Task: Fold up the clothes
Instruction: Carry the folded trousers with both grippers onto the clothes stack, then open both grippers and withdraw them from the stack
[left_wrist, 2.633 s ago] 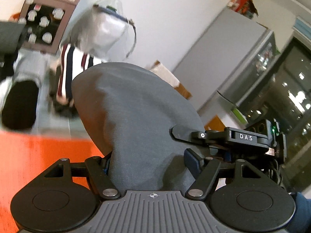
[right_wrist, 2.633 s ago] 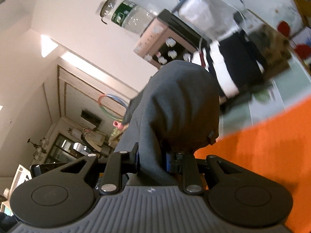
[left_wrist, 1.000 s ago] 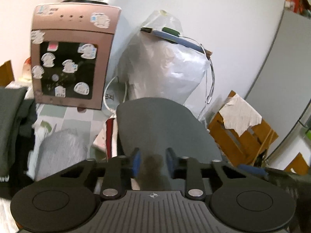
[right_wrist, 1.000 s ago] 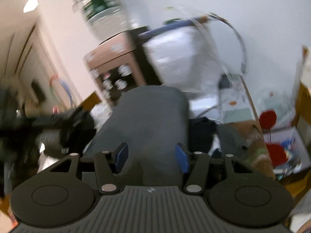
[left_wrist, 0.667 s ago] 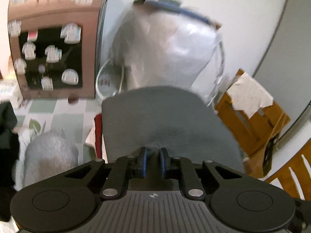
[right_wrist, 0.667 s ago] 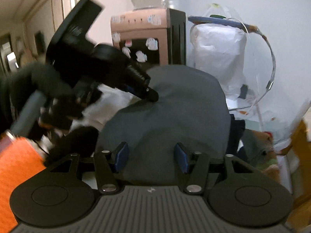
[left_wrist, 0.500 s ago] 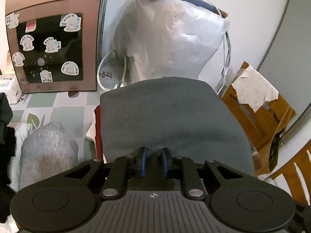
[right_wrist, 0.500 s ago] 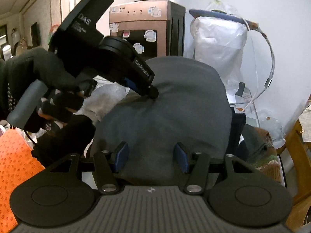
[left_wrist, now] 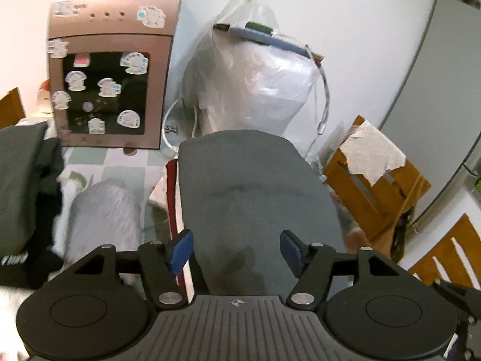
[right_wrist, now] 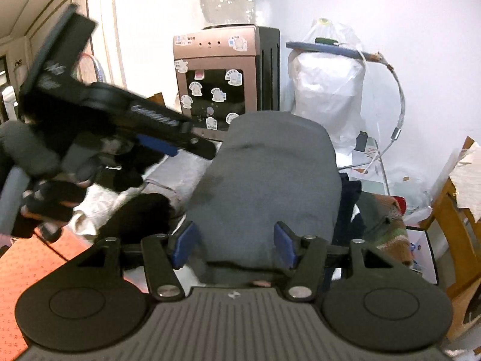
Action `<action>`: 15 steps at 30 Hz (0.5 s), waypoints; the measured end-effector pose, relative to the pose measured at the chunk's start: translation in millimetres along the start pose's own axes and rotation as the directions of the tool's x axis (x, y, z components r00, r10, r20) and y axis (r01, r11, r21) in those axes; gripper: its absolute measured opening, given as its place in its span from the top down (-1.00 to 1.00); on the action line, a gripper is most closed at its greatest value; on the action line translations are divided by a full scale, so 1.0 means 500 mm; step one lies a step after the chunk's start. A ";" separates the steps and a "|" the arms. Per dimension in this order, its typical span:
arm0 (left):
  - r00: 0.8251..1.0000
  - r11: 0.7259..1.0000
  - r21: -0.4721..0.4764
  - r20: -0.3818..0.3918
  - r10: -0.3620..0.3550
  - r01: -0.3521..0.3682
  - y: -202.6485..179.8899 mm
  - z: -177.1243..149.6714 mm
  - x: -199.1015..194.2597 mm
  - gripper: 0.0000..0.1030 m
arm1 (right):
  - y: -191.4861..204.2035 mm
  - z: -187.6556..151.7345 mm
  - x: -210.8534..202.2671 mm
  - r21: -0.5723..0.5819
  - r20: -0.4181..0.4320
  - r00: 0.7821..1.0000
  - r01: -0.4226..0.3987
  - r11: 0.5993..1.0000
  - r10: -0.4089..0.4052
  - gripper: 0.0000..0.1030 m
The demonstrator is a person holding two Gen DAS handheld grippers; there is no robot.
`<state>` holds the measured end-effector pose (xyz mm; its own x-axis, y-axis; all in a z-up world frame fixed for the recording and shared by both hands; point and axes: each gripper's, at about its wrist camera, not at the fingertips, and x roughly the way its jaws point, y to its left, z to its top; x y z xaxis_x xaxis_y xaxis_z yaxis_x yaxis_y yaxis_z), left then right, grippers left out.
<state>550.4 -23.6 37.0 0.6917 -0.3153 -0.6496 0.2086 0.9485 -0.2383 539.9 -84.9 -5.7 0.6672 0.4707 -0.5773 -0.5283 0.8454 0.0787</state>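
Note:
A folded grey garment (left_wrist: 249, 186) lies flat on a stack of folded clothes; a red and white edge (left_wrist: 173, 198) shows beneath it. My left gripper (left_wrist: 236, 251) hangs over its near end, jaws opening, blue pads wide apart and not pressing the cloth. In the right wrist view the same grey garment (right_wrist: 276, 174) fills the centre. My right gripper (right_wrist: 234, 248) stands over its near edge, jaws opening a little wider, pads clear of the fabric. The left gripper (right_wrist: 186, 147), held by a gloved hand (right_wrist: 51, 198), sits just left of the garment.
A pink water dispenser (left_wrist: 111, 75) with stickers stands behind the stack, beside a white plastic-wrapped bundle (left_wrist: 255, 84). A wooden crate (left_wrist: 375, 186) sits at right. A fuzzy grey garment (left_wrist: 105, 210) and dark clothes (left_wrist: 24, 195) lie at left. An orange mat (right_wrist: 27, 270) covers the near surface.
The left gripper's jaws, pinched on the grey garment's near edge, have let go and spread wide. It has drawn back to the left. The garment now lies flat.

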 end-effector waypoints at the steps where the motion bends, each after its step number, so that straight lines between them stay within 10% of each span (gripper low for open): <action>1: 1.000 1.000 0.001 0.006 0.003 -0.003 -0.003 -0.011 -0.025 -0.34 | 0.008 -0.001 -0.018 -0.001 0.000 1.000 0.004 1.000 -0.004 -0.28; 15: 0.993 0.993 0.083 0.092 0.079 -0.086 -0.053 -0.189 -0.343 -0.72 | 0.162 -0.063 -0.257 -0.016 0.014 0.996 0.092 0.996 -0.092 -0.62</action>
<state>361.0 2.8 86.6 0.7665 -0.2359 -0.5973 0.2051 0.9713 -0.1203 394.6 -85.0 49.2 0.7202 0.3940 -0.5711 -0.4724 0.8813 0.0124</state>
